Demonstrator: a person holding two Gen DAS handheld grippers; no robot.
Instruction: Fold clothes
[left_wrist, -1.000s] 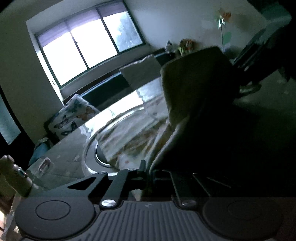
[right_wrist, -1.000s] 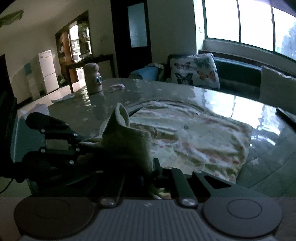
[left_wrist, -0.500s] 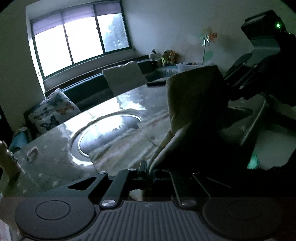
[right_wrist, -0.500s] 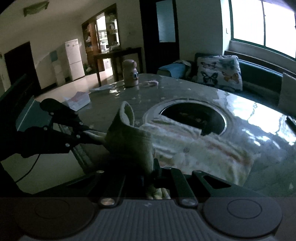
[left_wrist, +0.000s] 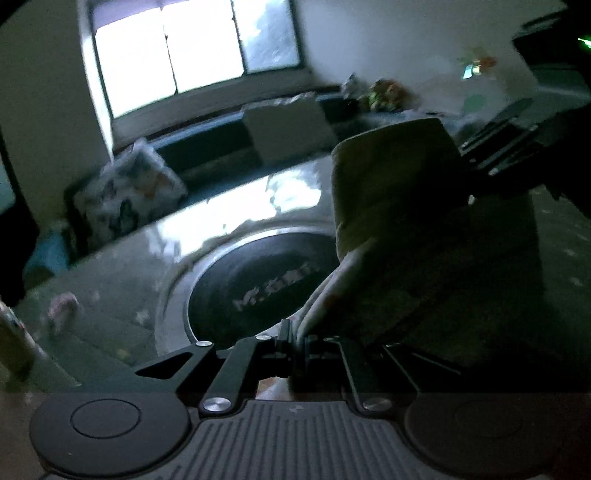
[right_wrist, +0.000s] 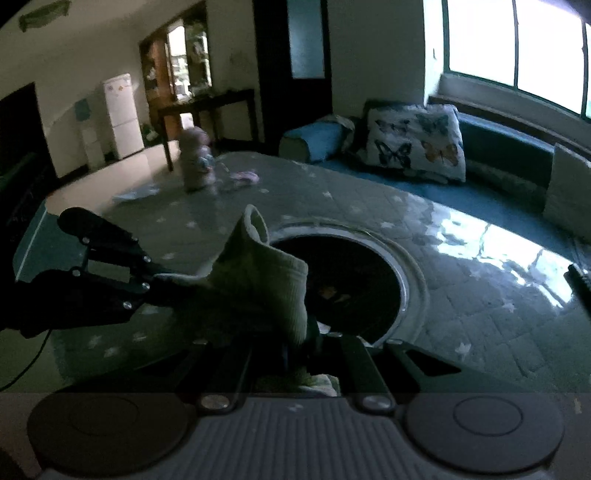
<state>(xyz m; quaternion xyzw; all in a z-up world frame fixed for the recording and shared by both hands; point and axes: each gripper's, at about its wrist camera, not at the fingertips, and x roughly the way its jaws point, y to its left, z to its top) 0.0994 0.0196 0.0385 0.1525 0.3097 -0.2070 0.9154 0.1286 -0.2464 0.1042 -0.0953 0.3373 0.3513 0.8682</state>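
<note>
Both tongs are clamped on the garment's ribbed hem: the left tongs (left_wrist: 293, 341) pinch one corner, the right tongs (right_wrist: 295, 350) the other, and the garment (left_wrist: 424, 221) bunches up between them, so each camera sees the other tool past the fabric. A second ago the patterned body of the cloth lay spread over the bench (right_wrist: 461, 295); half a second ago it covered only part of the round inset; now it is off the top, and the dark inset (left_wrist: 266, 284) is fully bare. My reading: the garment has been lifted to be shaken out or re-laid, so folding proper has not begun. Pale lettering on the inset is too blurred to read.
</note>
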